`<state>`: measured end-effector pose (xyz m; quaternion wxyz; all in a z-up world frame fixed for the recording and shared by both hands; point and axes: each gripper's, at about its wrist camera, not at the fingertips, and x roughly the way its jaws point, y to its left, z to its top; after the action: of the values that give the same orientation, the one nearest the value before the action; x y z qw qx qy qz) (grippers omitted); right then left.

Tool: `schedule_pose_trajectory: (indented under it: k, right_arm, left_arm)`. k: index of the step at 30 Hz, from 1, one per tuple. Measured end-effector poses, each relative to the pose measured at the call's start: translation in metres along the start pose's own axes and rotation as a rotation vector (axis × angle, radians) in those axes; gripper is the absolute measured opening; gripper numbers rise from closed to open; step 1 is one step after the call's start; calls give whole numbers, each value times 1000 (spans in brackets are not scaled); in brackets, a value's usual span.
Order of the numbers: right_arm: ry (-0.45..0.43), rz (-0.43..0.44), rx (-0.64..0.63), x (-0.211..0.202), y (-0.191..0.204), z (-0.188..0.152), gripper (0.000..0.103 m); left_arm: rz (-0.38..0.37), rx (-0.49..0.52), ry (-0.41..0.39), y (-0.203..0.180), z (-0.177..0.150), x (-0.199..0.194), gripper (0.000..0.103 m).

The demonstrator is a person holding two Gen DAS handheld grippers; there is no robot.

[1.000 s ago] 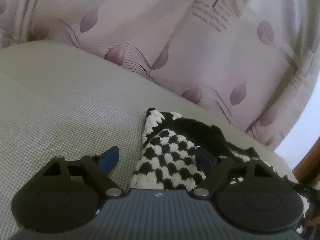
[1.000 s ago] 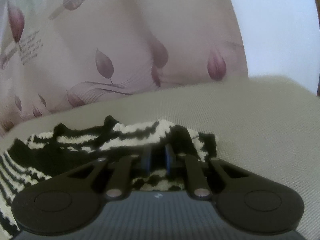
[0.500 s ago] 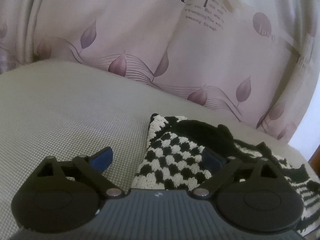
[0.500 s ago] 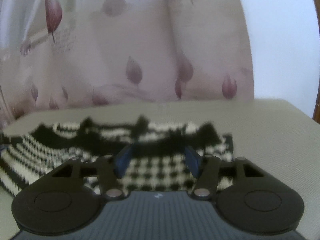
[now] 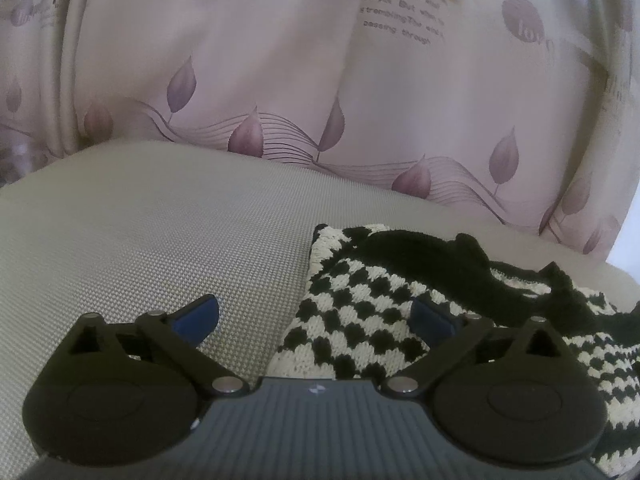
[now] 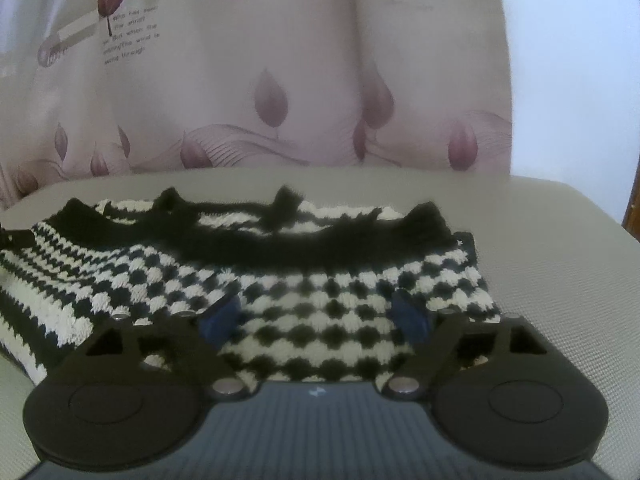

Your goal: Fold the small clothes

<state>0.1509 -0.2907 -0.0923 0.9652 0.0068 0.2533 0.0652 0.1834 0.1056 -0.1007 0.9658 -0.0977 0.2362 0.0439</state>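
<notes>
Curtain (image 5: 260, 80) hangs behind knitted garment (image 6: 320, 300) on cushion (image 5: 140, 240).

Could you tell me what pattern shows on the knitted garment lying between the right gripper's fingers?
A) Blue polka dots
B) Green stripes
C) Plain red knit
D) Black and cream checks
D: in the right wrist view the knitted garment shows black and cream checks between the opening jaws of the right gripper, which do not press on it.

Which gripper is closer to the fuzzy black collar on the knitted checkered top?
Right gripper sits over the top, facing the collar. Left gripper straddles its side edge.
</notes>
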Motion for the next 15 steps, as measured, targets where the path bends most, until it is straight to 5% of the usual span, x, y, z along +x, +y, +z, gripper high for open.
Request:
schedule_pose_trajectory:
  k: [10, 15]
  right_arm:
    - [10, 12, 5, 1, -1, 0, 88]
    - [-8, 86, 47, -4, -10, -2, 102]
  left_arm:
    - [24, 43, 13, -8, 0, 3, 103]
    - [30, 51, 20, -9, -1, 4, 103]
